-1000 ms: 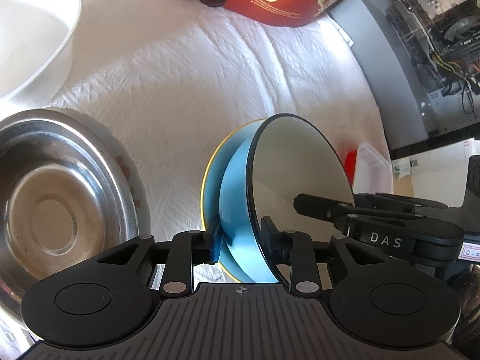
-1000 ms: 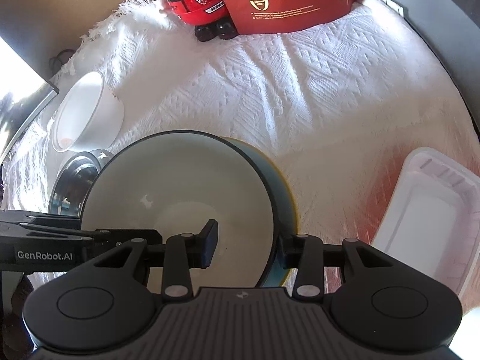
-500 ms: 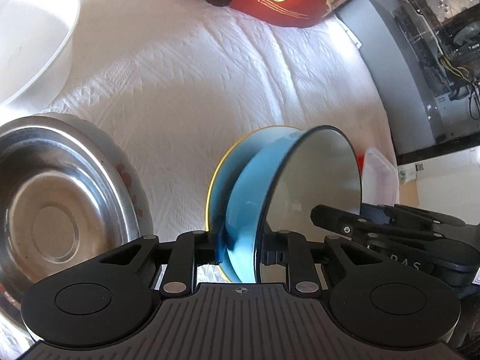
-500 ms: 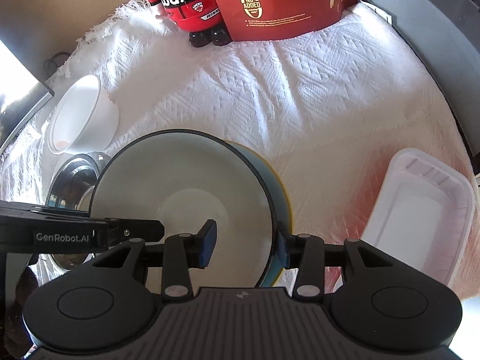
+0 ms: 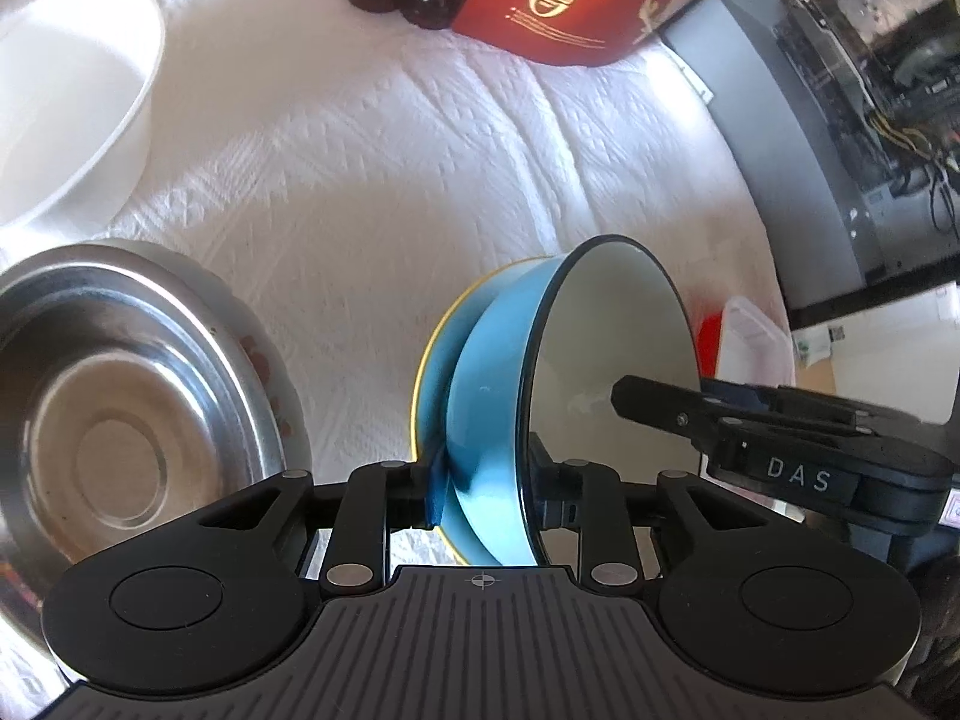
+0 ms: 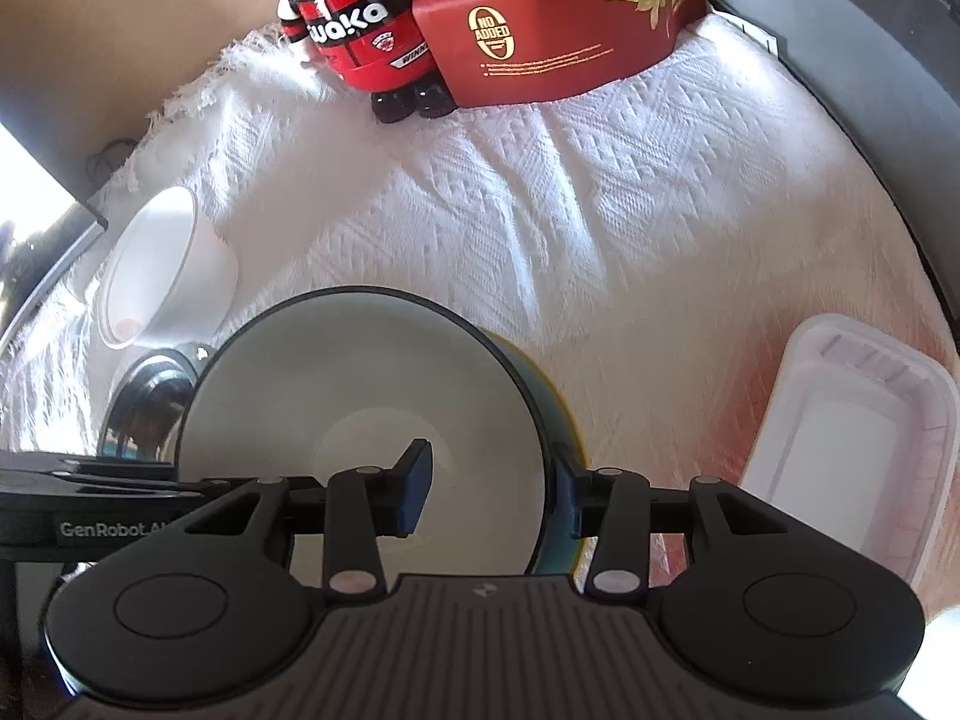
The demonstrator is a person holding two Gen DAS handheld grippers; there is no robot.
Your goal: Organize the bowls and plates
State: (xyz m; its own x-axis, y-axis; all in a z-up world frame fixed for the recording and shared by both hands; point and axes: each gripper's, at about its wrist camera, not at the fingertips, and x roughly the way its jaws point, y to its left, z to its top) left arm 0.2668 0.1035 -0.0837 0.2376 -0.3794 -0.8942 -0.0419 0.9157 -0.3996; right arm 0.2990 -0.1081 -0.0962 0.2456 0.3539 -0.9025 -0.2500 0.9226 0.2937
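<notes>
Left gripper [image 5: 486, 489]: its two fingers straddle the near edge of the blue bowl [image 5: 486, 396] and the yellow-rimmed blue plate [image 5: 429, 372] behind it. The left pad lies against the plate's back; the right pad stands just off the bowl's dark rim on the pale inside. These jaws have just been opening, with bowl and plate between them; whether the pads press cannot be told.

Right gripper [image 6: 489, 492]: its fingers stand apart across the bowl's right-hand wall [image 6: 360, 396], the left pad hanging inside over the pale interior without touching it, the right pad against the blue outer wall. No clamp is evident. In the left wrist view this gripper reaches into the bowl from the right [image 5: 738, 420].

The bowl is tipped steeply on edge, mouth facing right as the left gripper sees it, nested against the plate. Both stand directly ahead of the fingertips on the white textured cloth [image 5: 384, 192].

Left of the left gripper lies a steel bowl [image 5: 114, 420] on a flowered plate [image 5: 273, 372]. Beyond it, further left, stands a white bowl [image 5: 66, 90].

Right of the right gripper lies a clear plastic tub [image 6: 840, 432]. At the far edge of the cloth stand a red figurine [image 6: 360, 24] and a red pouch [image 6: 558, 18].
</notes>
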